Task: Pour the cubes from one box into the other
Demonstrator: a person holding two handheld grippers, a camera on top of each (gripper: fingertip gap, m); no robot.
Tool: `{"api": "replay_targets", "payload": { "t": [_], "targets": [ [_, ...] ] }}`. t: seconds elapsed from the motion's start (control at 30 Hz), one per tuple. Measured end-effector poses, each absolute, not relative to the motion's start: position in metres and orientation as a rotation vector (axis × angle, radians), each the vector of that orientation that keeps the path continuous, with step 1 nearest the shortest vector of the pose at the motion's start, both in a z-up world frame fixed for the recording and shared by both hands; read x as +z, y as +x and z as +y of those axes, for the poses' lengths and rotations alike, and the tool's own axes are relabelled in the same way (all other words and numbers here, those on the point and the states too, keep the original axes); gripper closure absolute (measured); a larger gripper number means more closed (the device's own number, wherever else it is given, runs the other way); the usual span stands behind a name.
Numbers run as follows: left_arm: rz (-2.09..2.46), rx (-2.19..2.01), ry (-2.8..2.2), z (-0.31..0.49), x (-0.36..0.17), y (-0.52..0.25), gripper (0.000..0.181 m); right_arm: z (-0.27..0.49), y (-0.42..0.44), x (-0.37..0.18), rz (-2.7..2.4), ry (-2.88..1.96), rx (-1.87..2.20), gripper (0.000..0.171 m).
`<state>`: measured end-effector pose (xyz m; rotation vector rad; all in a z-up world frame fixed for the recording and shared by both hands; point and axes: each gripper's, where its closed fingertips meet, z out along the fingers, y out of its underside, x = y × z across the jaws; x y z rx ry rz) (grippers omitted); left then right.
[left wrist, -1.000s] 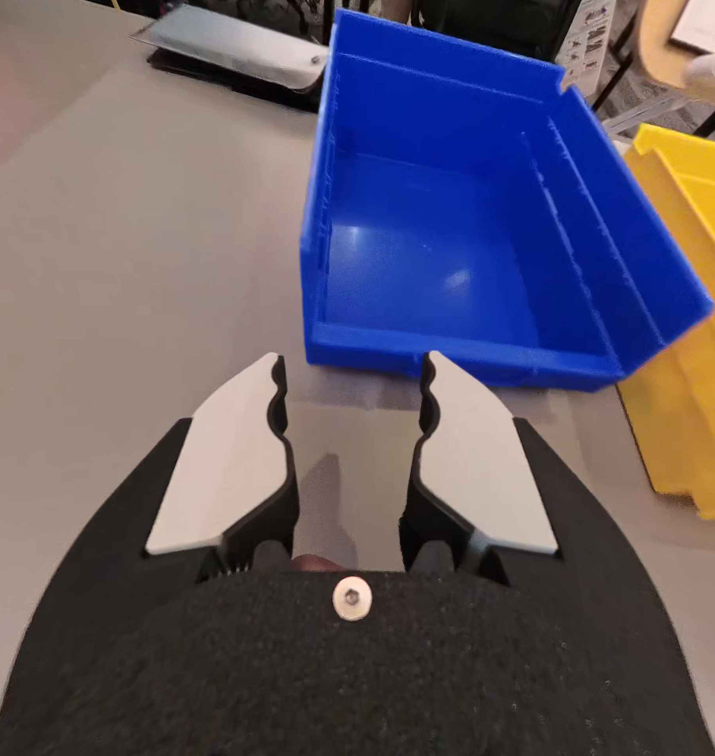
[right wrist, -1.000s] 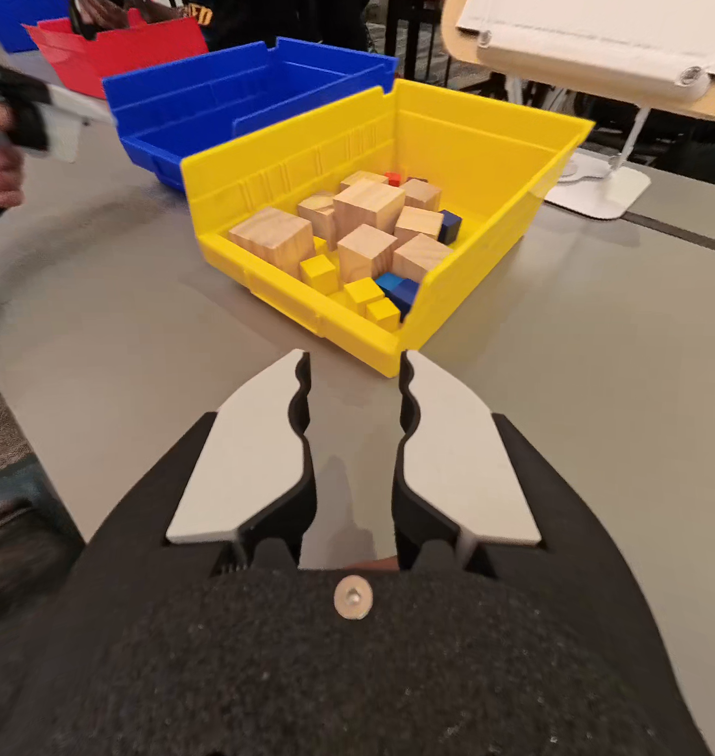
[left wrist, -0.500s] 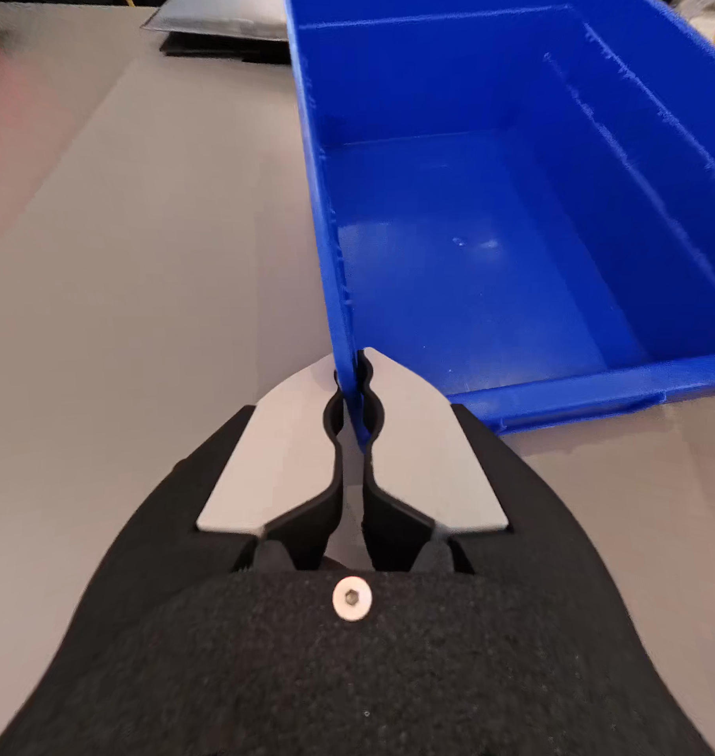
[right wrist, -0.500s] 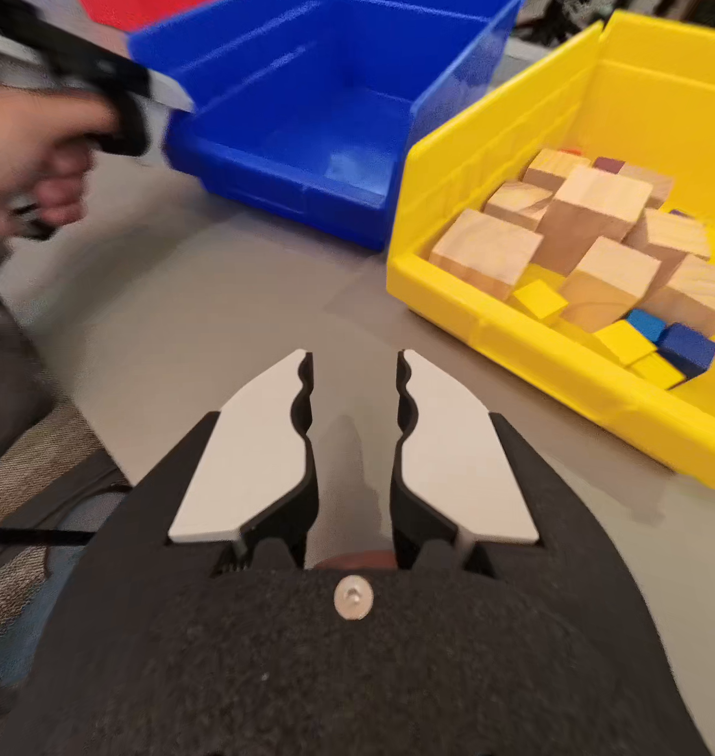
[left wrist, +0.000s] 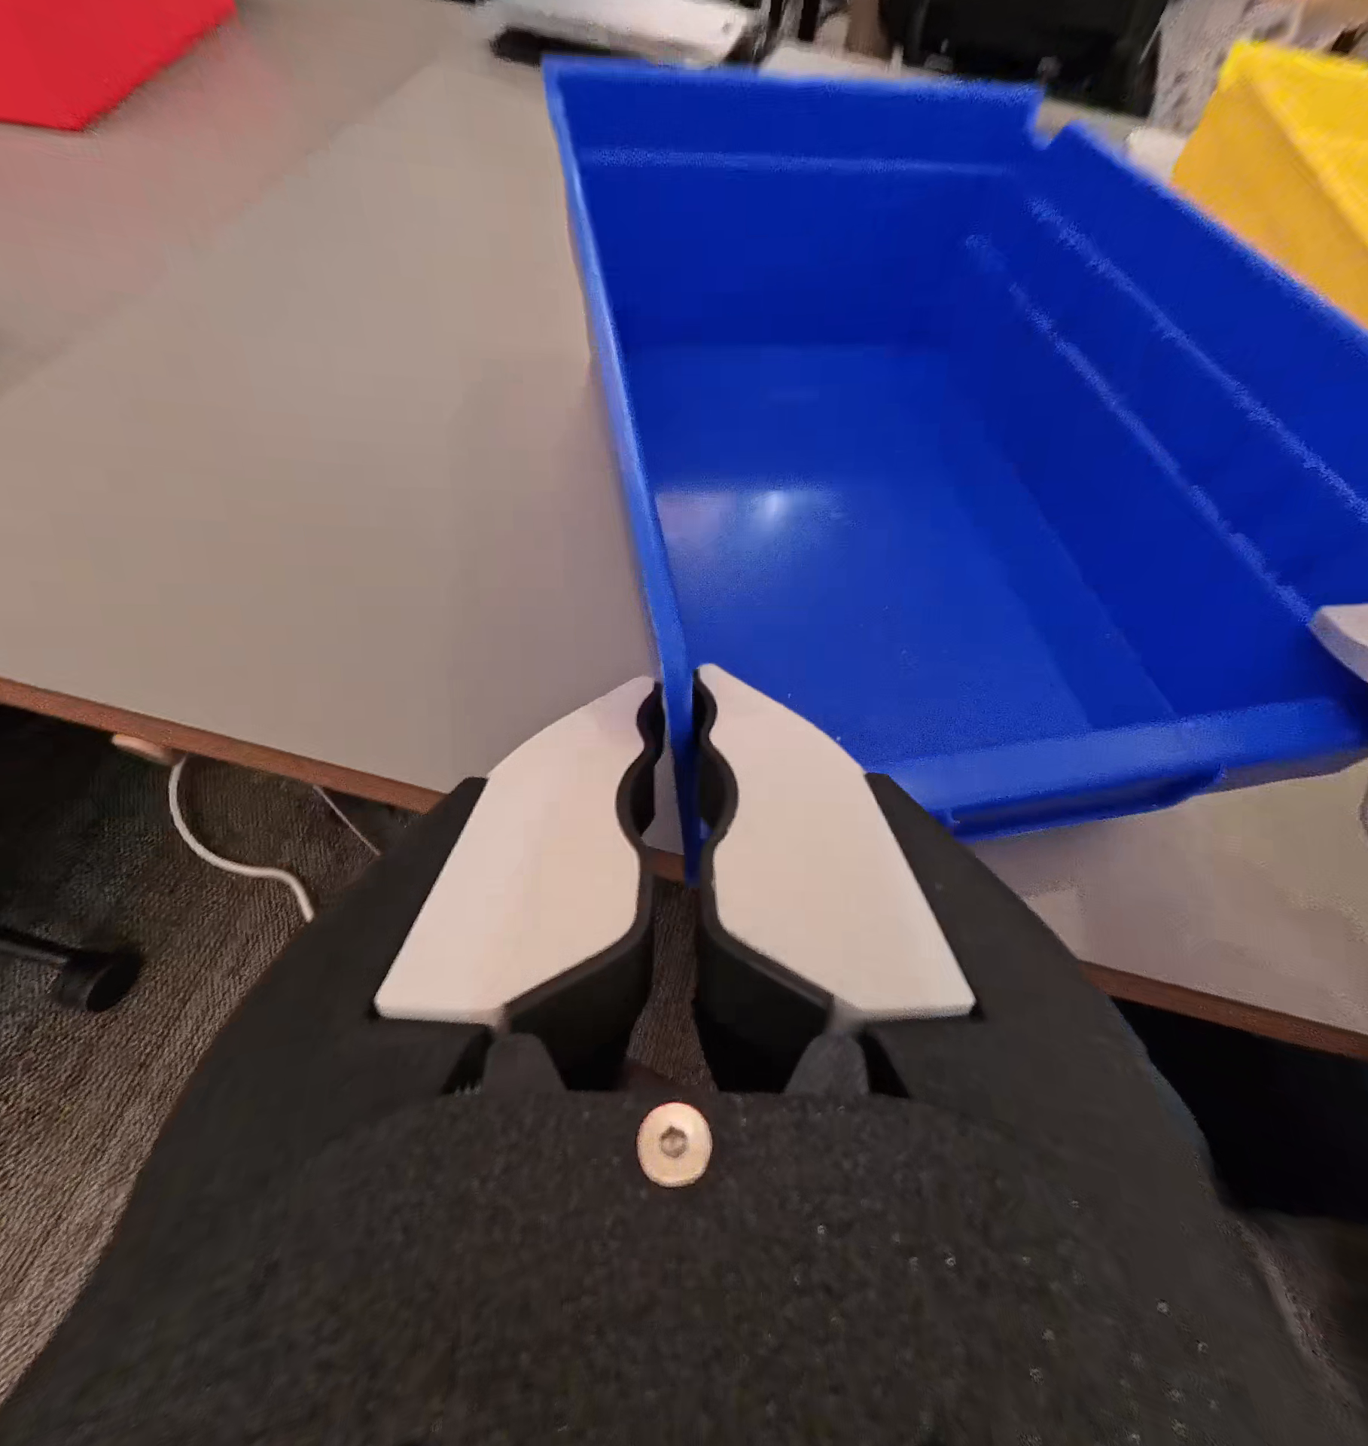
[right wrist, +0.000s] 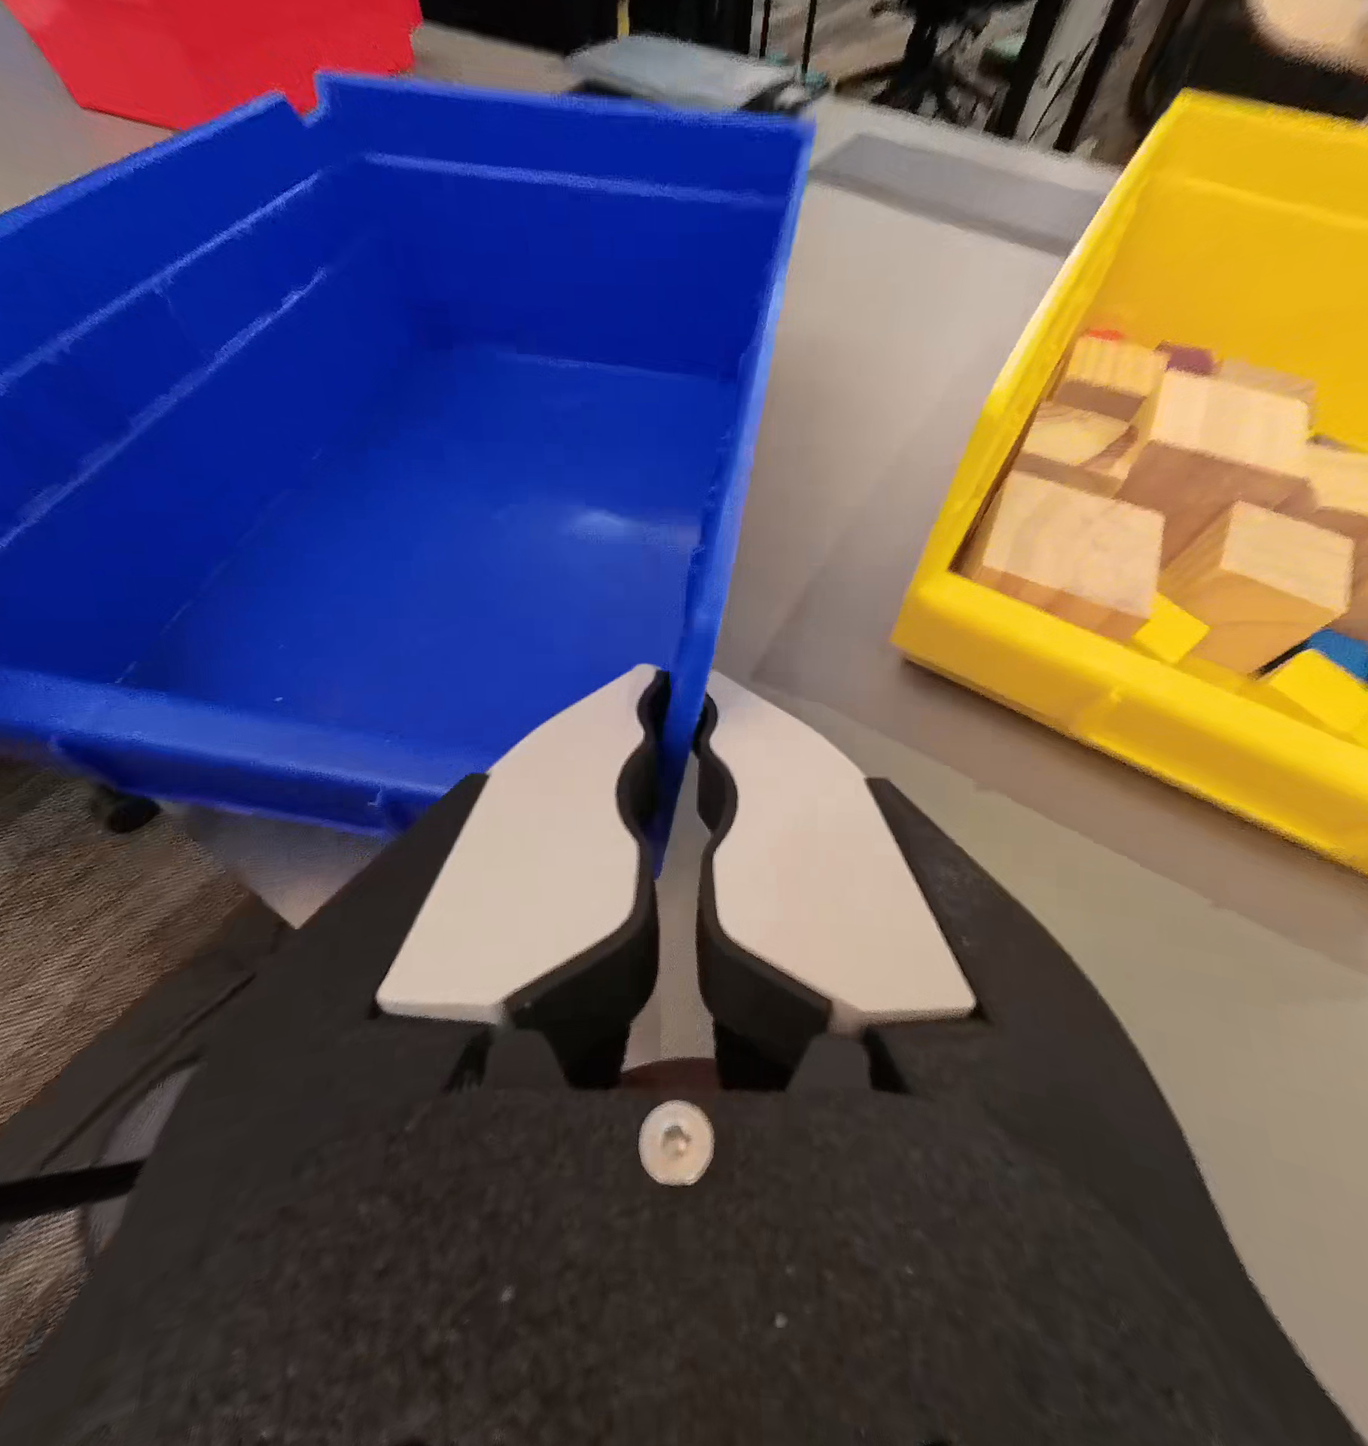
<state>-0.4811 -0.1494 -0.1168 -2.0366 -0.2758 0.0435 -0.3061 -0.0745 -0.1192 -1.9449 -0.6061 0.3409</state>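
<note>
The cubes point(right wrist: 1181, 501), wooden ones with smaller yellow and blue ones among them, lie in the yellow box point(right wrist: 1071, 688), which stands on the grey table point(right wrist: 860, 438) at 2 o'clock in the right wrist view and well apart from the blue box point(right wrist: 399, 501). No cube has been transferred.

The blue box is empty. Its left side wall is clamped between the fingers of the left gripper point(left wrist: 679, 688), at the near corner. Its right side wall is clamped in the same manner by the right gripper point(right wrist: 680, 688); the tip of that gripper is also seen at 3 o'clock in the left wrist view.

The change against the frames of half a second earlier is as follows. The right gripper, then unclenched and clear of both boxes, has been closed on the blue wall. The left gripper was already closed on its wall. The near end of the blue box is now seen beyond the table edge point(left wrist: 195, 743), above the carpet point(left wrist: 78, 1017), which suggests that the box has been lifted or drawn toward the operator.

The receiving box is judged to be under repositioning with both grippers; pouring has not yet begun. A red box point(left wrist: 55, 62) lies at 11 o'clock and plays no part.
</note>
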Motion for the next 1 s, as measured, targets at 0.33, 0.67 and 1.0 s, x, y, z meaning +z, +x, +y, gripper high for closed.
{"api": "replay_targets", "payload": {
  "t": [0.33,0.67,1.0],
  "targets": [
    [-0.129,0.062,-1.758,-0.139,-0.004,-0.411,0.176,-0.071,-0.232,0.008,-0.47,-1.663,0.253,0.169],
    [0.209,-0.153,-1.668,-0.015,0.081,-0.163,0.176,-0.014,0.03,0.086,-0.106,-1.596,0.073,0.169],
    [0.325,-0.319,-1.845,0.044,-0.022,0.073,0.175,0.017,0.263,-0.026,0.136,-1.858,-0.044,0.17]
  ]
}}
